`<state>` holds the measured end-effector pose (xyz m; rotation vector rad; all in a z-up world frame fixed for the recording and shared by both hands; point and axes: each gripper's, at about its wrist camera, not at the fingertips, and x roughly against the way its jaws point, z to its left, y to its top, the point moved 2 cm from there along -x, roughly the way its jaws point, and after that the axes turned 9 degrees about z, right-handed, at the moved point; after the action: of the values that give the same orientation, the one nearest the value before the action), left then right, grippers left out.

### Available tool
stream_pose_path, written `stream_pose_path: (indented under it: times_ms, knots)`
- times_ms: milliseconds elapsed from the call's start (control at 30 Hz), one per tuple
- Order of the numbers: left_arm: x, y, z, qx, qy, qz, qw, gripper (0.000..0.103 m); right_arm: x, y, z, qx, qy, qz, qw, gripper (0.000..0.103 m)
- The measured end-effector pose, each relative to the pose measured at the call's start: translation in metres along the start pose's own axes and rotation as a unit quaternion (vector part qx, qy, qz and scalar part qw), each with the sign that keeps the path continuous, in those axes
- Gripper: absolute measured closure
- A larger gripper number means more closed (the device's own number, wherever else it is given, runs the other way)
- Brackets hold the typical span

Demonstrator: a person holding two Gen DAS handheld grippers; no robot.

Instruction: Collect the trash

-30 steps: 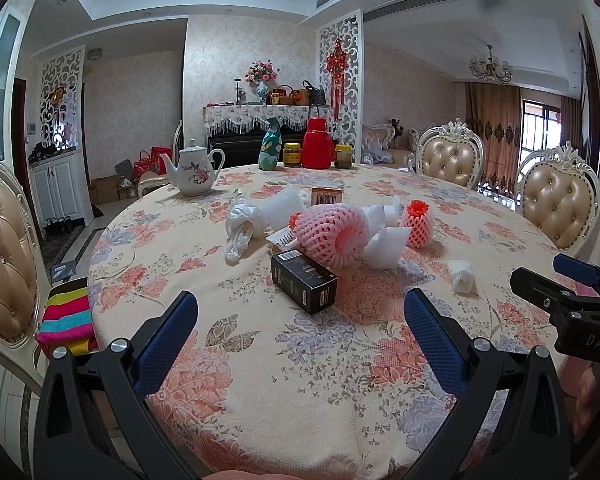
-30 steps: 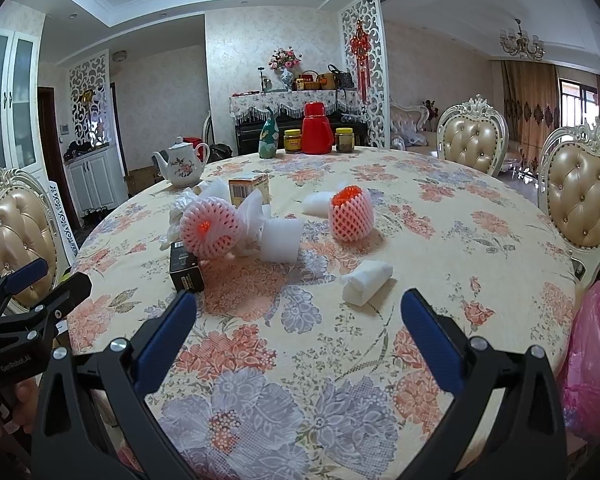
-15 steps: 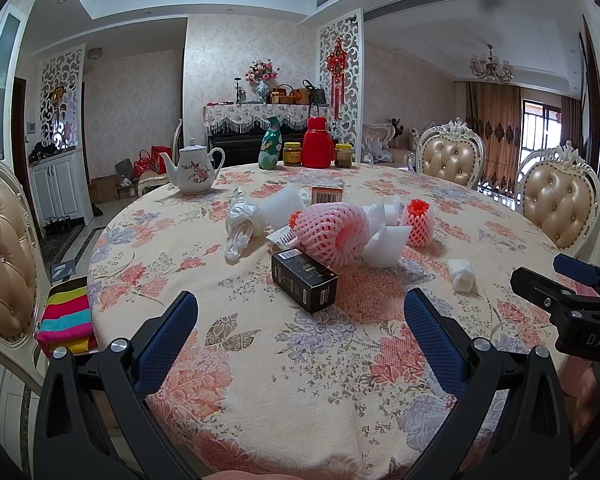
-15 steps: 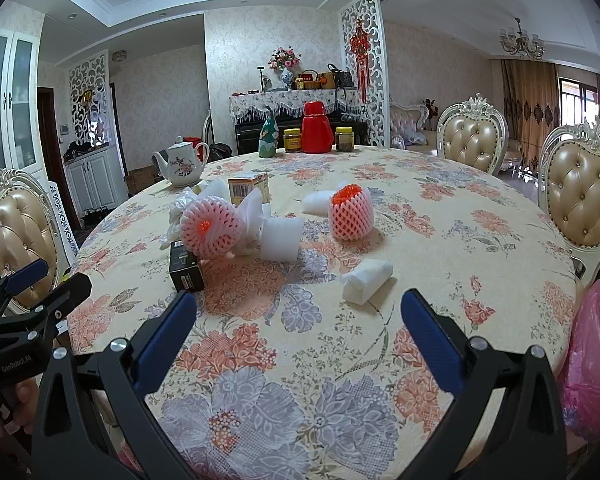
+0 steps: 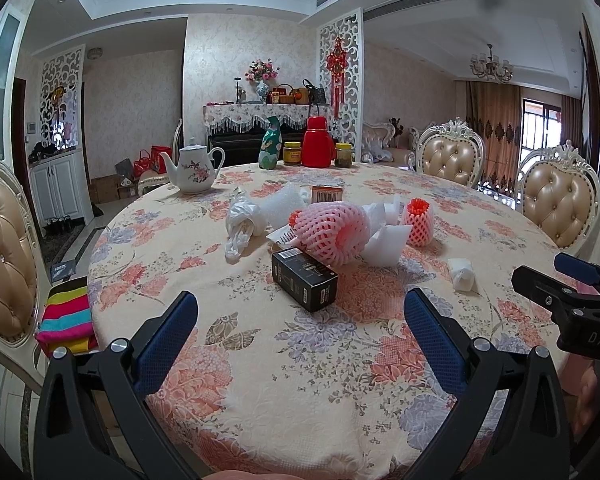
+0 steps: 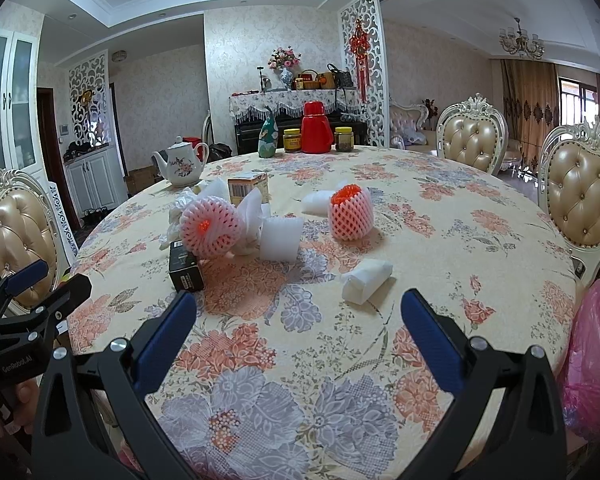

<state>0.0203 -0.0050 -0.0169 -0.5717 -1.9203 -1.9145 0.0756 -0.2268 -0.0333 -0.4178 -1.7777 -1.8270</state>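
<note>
Left wrist view: nothing has moved vs a sec ago; left gripper (image 5: 300,320) w/ tongs apart, empty, black box (image 5: 304,280) at centre frame. Right wrist view: same, right gripper (image 6: 298,320) apart, white wad (image 6: 366,281) centre, pink bag (image 6: 592,364) lower right; collecting not started.

Floral table (image 5: 259,380) — foam nets (image 5: 332,232), box (image 5: 304,280)

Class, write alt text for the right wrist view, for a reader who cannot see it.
An open hand-held gripper hangs over a round table in a flowered cloth, holding nothing. Ahead lie a white paper roll, two pink foam nets, foam pieces and a black box. A pink bag hangs at the right edge.
</note>
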Motion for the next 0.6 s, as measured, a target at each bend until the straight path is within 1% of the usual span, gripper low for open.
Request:
stream_pose_path:
  times_ms: [600]
  knots:
    - [-0.0038, -0.0021, 0.0002, 0.004, -0.004, 0.005, 1.0000, 0.006, -0.0027, -0.0014, -0.0018, 0.002, -0.006, 0.002, 1.000, 0.004]
